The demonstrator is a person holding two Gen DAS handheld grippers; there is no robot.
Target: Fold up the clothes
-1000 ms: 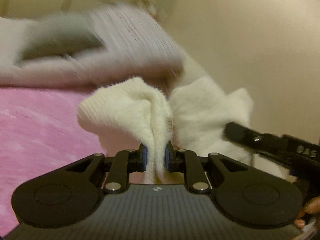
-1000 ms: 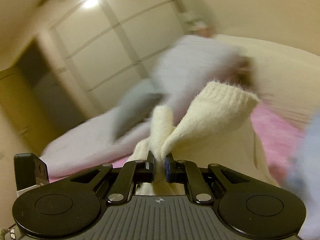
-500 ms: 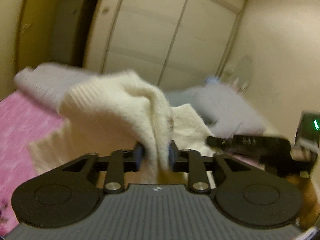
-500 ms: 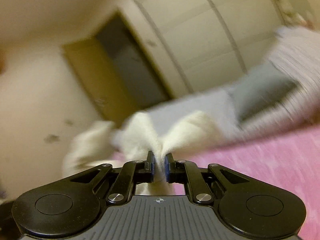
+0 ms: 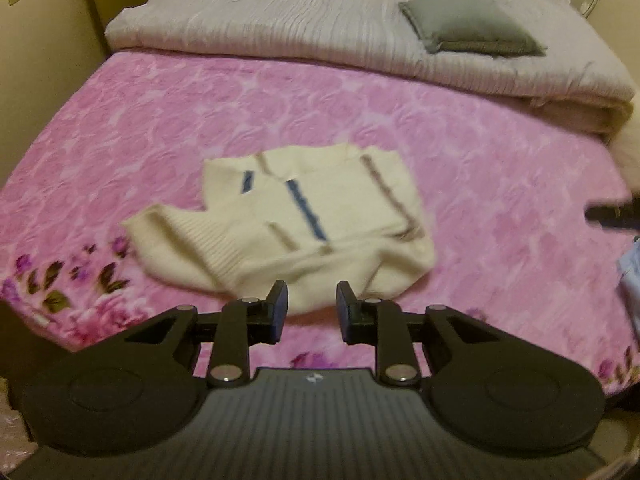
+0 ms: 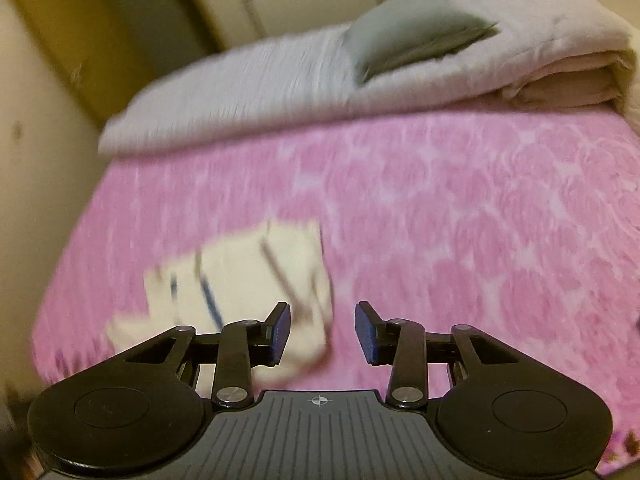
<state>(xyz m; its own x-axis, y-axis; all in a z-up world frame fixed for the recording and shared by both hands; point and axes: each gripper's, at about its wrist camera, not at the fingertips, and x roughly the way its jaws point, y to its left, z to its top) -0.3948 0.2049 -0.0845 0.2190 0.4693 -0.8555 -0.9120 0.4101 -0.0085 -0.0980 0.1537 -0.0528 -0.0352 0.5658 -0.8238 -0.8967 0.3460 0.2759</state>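
Observation:
A cream knitted sweater (image 5: 304,224) with blue and brown stripes lies loosely folded on the pink bedspread (image 5: 500,208), one ribbed sleeve sticking out to the left. My left gripper (image 5: 312,312) hovers over its near edge; the jaws stand apart and are closing, with nothing pressed between the pads. In the right wrist view the sweater (image 6: 248,280) is blurred, lying left of and beyond my right gripper (image 6: 322,332). Its jaws are opening and hold nothing. A dark tip of the right gripper (image 5: 612,216) shows at the right edge of the left wrist view.
A rolled grey quilt (image 5: 280,24) runs along the far side of the bed, with a grey pillow (image 5: 468,26) on top. A pale blue cloth (image 5: 632,276) peeks in at the right edge. Walls and closet doors surround the bed.
Both grippers held bunched cream knit aloft a second ago. They have swung down toward the bed and let go, and the sweater now lies on the bedspread.

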